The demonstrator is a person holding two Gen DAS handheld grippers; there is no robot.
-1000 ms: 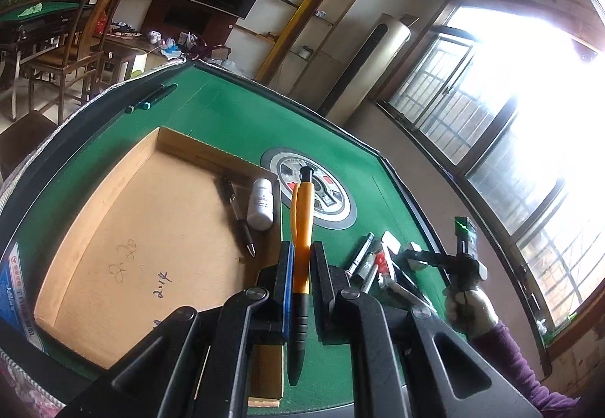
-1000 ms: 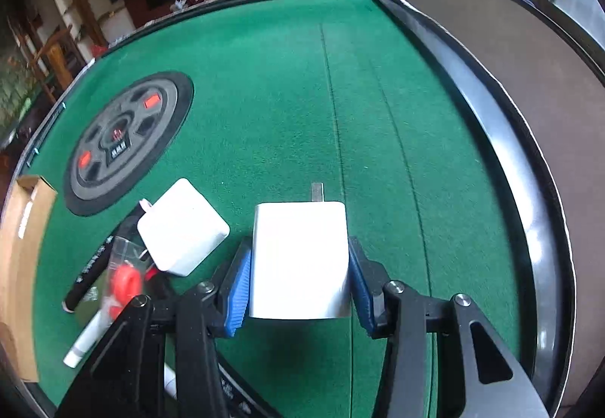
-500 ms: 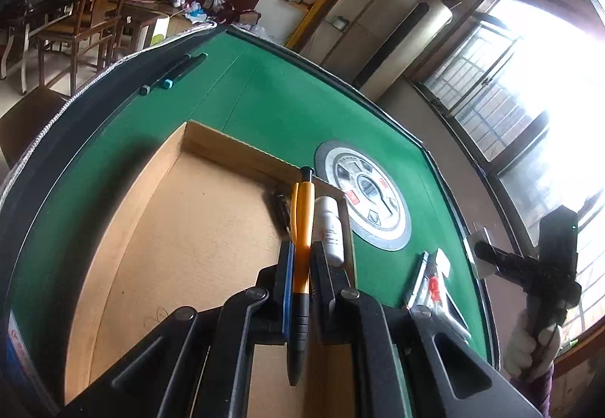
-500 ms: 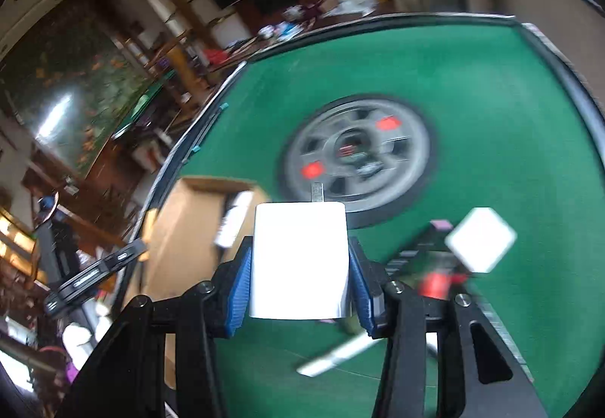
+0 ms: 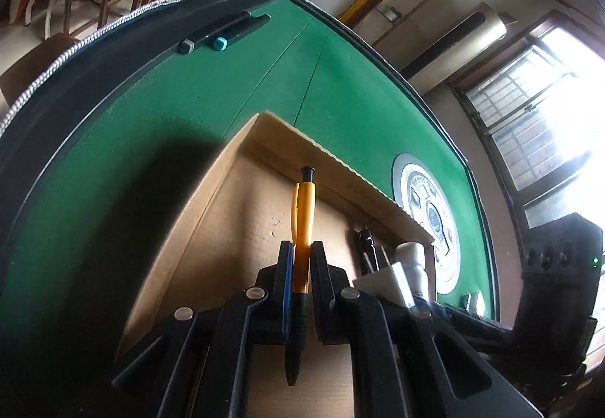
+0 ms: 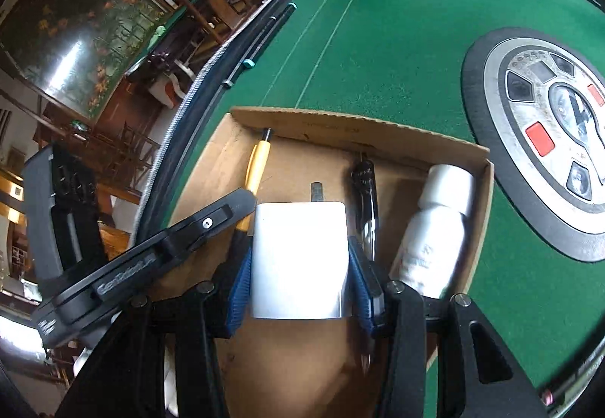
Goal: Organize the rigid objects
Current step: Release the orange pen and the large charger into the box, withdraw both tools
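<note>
My left gripper [image 5: 301,254] is shut on an orange pen [image 5: 303,217] and holds it low over the cardboard box [image 5: 234,229], its tip near the far wall. My right gripper [image 6: 299,259] is shut on a white charger [image 6: 299,259] and holds it over the same box [image 6: 340,126], right beside the left gripper [image 6: 211,225]. The orange pen [image 6: 257,168] shows there too. A black pen [image 6: 366,198] and a white bottle [image 6: 435,229] lie in the box at the right; both show in the left wrist view, the pen [image 5: 366,247] and the bottle [image 5: 414,266].
The box sits on a green felt table [image 5: 211,92] with a round grey centre panel [image 6: 548,138]. Two dark markers [image 5: 223,28] lie on the table's black rim at the far left. Chairs and shelves stand beyond the table.
Both grippers moved over the box and lower into it. The right gripper swung left with the charger, away from the loose items on the felt. The left gripper came closer to the far wall.
</note>
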